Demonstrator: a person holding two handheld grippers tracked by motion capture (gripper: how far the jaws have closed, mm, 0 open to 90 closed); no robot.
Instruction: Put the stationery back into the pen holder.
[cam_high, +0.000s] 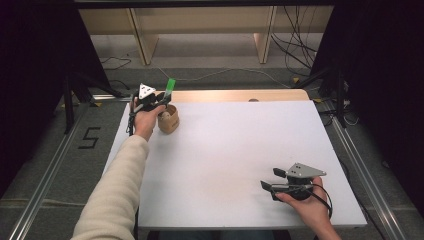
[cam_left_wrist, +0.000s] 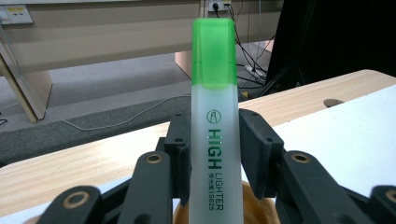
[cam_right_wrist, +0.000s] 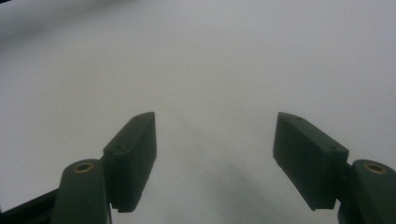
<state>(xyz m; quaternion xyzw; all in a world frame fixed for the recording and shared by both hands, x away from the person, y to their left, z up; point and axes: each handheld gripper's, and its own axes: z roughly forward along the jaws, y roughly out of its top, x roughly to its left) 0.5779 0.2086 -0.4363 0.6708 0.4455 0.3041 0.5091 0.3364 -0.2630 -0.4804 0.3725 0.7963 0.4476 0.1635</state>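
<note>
Nearest the lens in the left gripper view stands the highlighter (cam_left_wrist: 213, 126), upright between the two black jaws of the left tool (cam_left_wrist: 214, 154), which press against its sides and have it firmly held. Its body is frosted white with green lettering running down it that reads HIGH LIGHTER, and a translucent green cap tops it. Just below it sits a small brown cup (cam_left_wrist: 254, 210); the lower end of the highlighter appears to reach into its mouth, though the jaws hide the bottom and it is hard to be sure. In the high view the cup (cam_high: 169, 120) stands at the far left corner of the white worktop (cam_high: 235, 150), touching or just beside the left tool (cam_high: 161, 99), with the green cap of the highlighter (cam_high: 170, 86) rising above it; something pale seems to lie inside the cup. The right tool (cam_high: 272, 181) rests well apart, near the front right of the worktop, its jaws spread wide with nothing between them over the bare white surface.
</note>
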